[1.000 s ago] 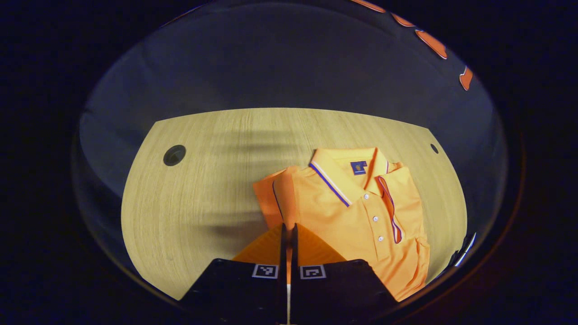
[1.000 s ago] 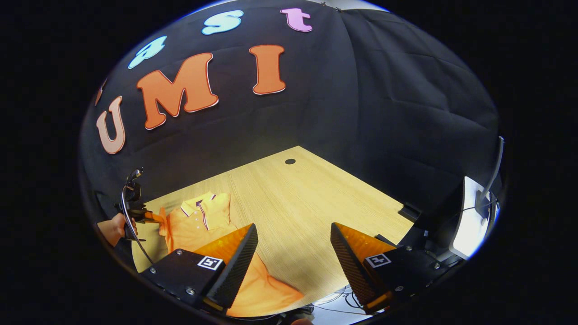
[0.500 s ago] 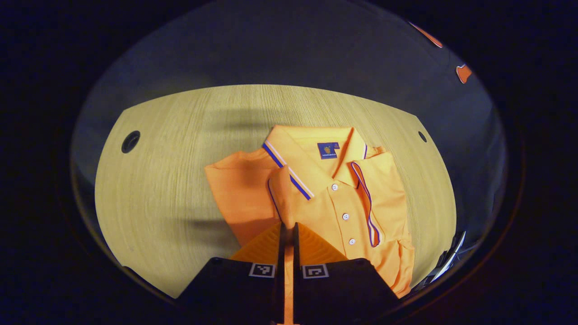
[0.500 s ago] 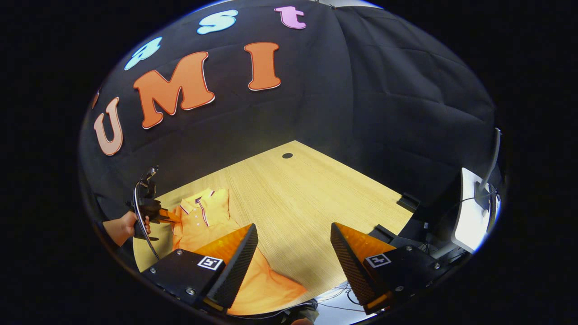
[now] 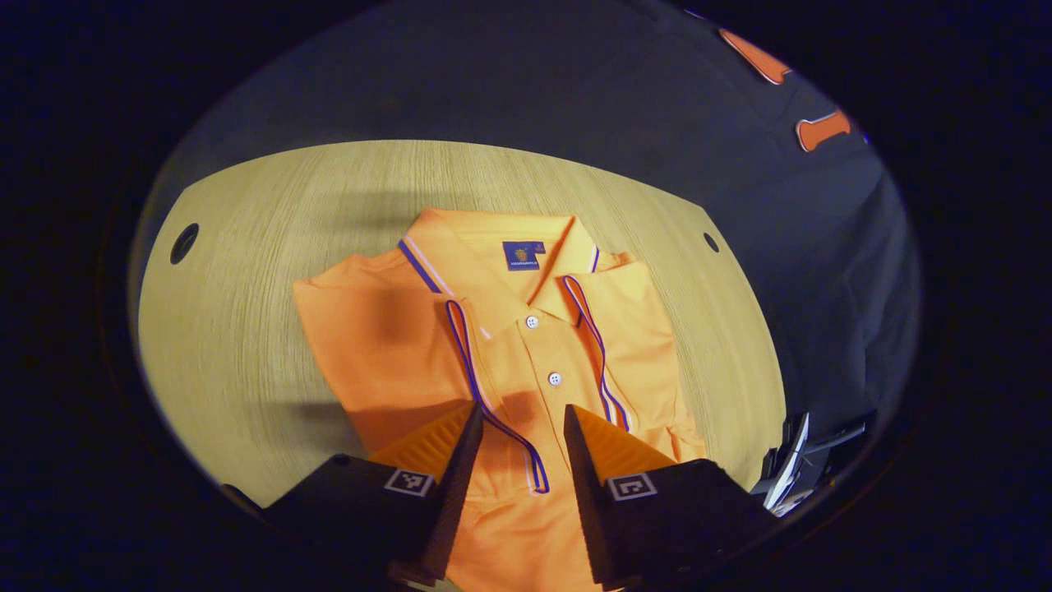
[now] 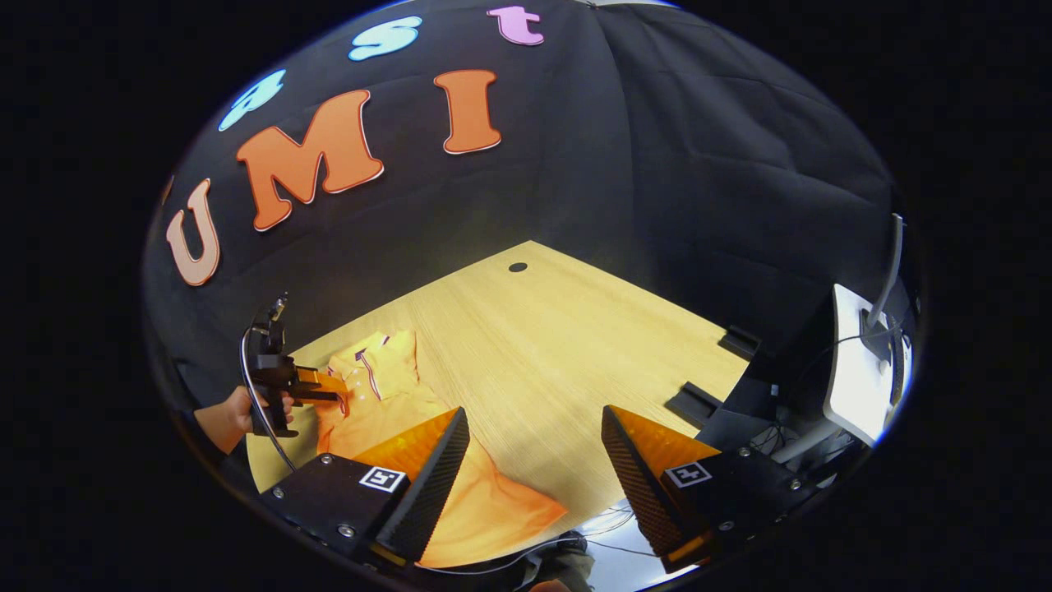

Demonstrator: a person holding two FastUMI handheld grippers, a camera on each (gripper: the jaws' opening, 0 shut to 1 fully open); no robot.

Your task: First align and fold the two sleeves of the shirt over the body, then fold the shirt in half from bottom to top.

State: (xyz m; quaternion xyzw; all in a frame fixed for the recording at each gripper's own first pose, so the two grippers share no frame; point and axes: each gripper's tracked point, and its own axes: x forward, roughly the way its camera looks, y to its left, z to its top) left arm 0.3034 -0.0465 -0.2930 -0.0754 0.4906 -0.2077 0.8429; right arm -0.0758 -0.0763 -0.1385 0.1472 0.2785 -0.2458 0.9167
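Under the left tool (image 5: pixel 516 432), fingers apart, lies the orange collared polo shirt (image 5: pixel 526 345) on the light wooden surface (image 5: pixel 246 247); right tool (image 6: pixel 534 460) also apart, holding nothing.

We take this for a recording booth in a lab rather than a home. Black cloth walls (image 6: pixel 699 164) close in a pale wood-grain table (image 6: pixel 534 353) with round cable holes (image 6: pixel 518 267), as on an office desk. Beside the table's edge we see a white monitor on a stand (image 6: pixel 863 362), and loose cables (image 6: pixel 608 526) trail below.
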